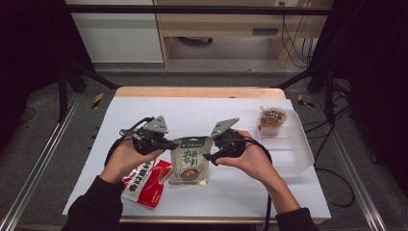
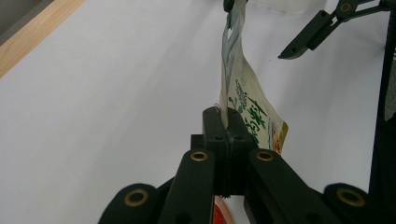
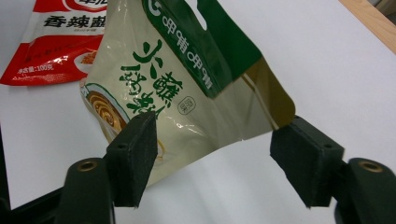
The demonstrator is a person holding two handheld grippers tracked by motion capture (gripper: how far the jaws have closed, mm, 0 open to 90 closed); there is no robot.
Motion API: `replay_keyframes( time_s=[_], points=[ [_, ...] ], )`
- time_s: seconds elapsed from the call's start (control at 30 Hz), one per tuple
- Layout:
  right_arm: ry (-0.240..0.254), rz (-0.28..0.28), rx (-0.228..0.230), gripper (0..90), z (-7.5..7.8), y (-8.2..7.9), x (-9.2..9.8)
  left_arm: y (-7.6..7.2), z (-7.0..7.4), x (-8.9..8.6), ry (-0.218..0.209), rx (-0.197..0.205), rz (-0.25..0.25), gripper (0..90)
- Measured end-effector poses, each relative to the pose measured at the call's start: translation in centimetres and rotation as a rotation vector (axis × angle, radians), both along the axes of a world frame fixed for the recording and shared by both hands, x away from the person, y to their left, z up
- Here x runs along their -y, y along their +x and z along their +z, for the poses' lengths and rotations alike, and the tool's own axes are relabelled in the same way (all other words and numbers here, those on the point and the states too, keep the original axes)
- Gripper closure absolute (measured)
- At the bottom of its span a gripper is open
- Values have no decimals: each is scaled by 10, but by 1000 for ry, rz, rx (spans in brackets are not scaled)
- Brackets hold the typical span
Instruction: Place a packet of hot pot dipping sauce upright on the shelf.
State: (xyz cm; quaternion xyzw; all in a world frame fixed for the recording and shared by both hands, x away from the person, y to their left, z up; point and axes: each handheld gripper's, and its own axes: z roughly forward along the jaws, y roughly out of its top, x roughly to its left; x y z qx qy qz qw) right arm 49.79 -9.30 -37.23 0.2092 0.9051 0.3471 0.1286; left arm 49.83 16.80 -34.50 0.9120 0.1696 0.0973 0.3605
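left gripper point(image 1: 169, 144): jaws pressed together, pointed inward, hand cupped beneath | right gripper point(image 1: 208, 157): jaws stood apart, pointed inward | both forearms entered from bottom edge

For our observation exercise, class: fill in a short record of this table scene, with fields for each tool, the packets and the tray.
left tool: shut on the edge of the green-and-cream pouch
right tool: open, jaws either side of the pouch's corner, not pressing
red packet: flat on the white table
clear tray: at the right, one snack pack inside
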Motion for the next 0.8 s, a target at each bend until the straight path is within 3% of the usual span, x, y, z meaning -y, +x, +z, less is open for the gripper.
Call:
replay_keyframes(
  time_s=[0.37,0.5,0.67,0.8],
  points=[
    [-19,48,-44,462,-4,11,-2,-4,6,4,8,18,-29,900],
    [-4,88,-65,573,-5,12,-3,-4,8,5,7,18,-36,900],
    [-13,121,-52,691,-3,8,-5,-4,8,7,12,22,-43,900],
    [-57,134,-23,791,0,6,-8,-4,8,7,10,18,-41,900]
  ],
)
